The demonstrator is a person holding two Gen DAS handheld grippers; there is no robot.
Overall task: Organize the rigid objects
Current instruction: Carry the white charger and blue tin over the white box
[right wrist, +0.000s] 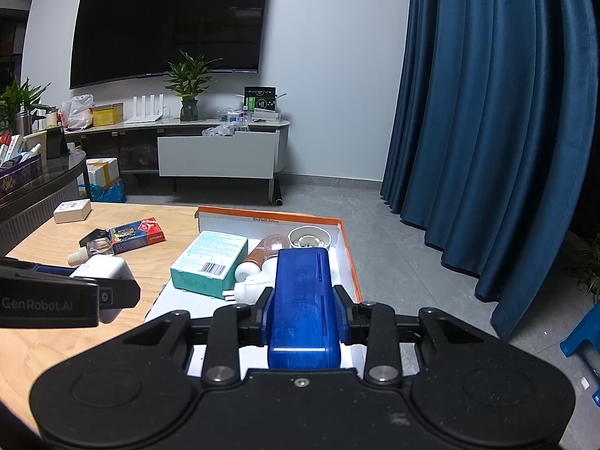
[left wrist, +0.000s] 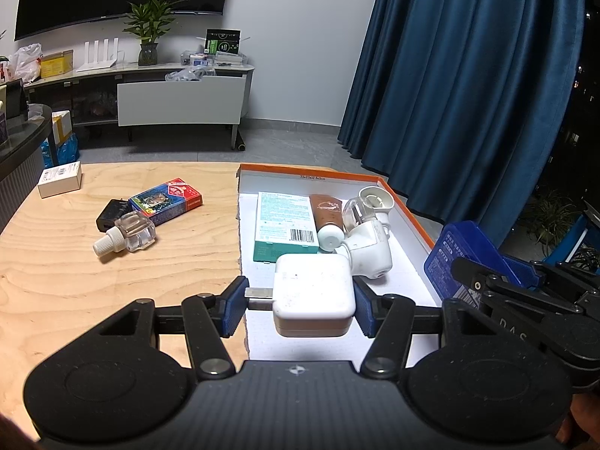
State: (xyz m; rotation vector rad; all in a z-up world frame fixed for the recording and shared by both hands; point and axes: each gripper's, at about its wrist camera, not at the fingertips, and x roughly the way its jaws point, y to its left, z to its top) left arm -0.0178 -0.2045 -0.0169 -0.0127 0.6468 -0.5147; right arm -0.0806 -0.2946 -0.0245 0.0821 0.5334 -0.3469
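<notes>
My left gripper (left wrist: 298, 307) is closed about a white charger (left wrist: 313, 294), its blue pads pressing the metal plug on one side and the flat face on the other. I hold it above the near left edge of the orange-rimmed box (left wrist: 408, 206), right where the box wall meets the wooden table (left wrist: 75, 281). My right gripper (right wrist: 303, 309) is clamped narrowly on a blue plastic case (right wrist: 303, 300), which points lengthwise away from me over the right half of the box, close to the right wall.

Inside the box, a teal-and-white carton (left wrist: 285, 225) lies flat along the left, a brown tube (left wrist: 327, 217) with a white cap lies beside it, and a white plug-in device (left wrist: 369, 251) with a round white cup (left wrist: 377, 198) fills the far right corner. The bare white floor left open is the near strip under my two grippers.

Out on the table, left of the box, a small clear bottle (left wrist: 129, 234) lies on its side touching a black adapter (left wrist: 110, 213) and a pack of cards (left wrist: 167, 204); a white carton (left wrist: 60, 179) sits apart at the far left edge. The table's middle and near left are bare wood.
</notes>
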